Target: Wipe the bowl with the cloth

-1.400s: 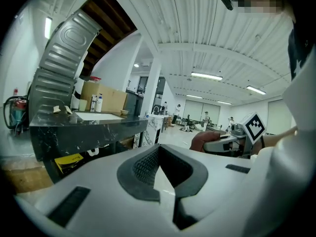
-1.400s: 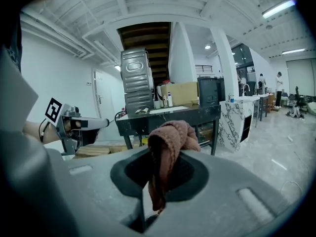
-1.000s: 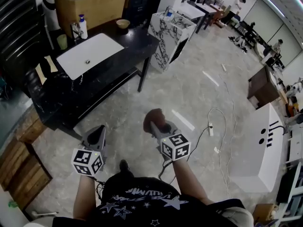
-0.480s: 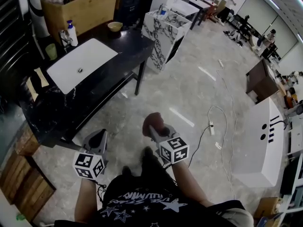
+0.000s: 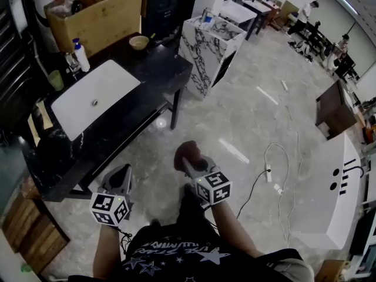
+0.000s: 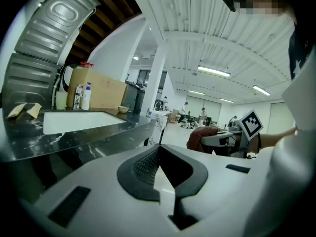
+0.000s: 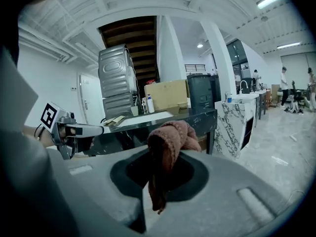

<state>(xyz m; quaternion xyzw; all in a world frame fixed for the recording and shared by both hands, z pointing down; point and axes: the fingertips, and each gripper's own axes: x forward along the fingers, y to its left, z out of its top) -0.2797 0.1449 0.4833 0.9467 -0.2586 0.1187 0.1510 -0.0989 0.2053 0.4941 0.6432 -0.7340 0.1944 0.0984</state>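
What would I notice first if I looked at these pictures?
The reddish-brown cloth bunched in the right gripper jumps out, in the middle of the head view above the grey floor. Next comes the big white sink set in the black counter at upper left, with a small bowl farther along the counter. The left gripper, lower left, is shut and holds nothing.

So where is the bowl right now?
In the head view the bowl sits upper left on the black counter, beyond the white sink and beside the cardboard box.
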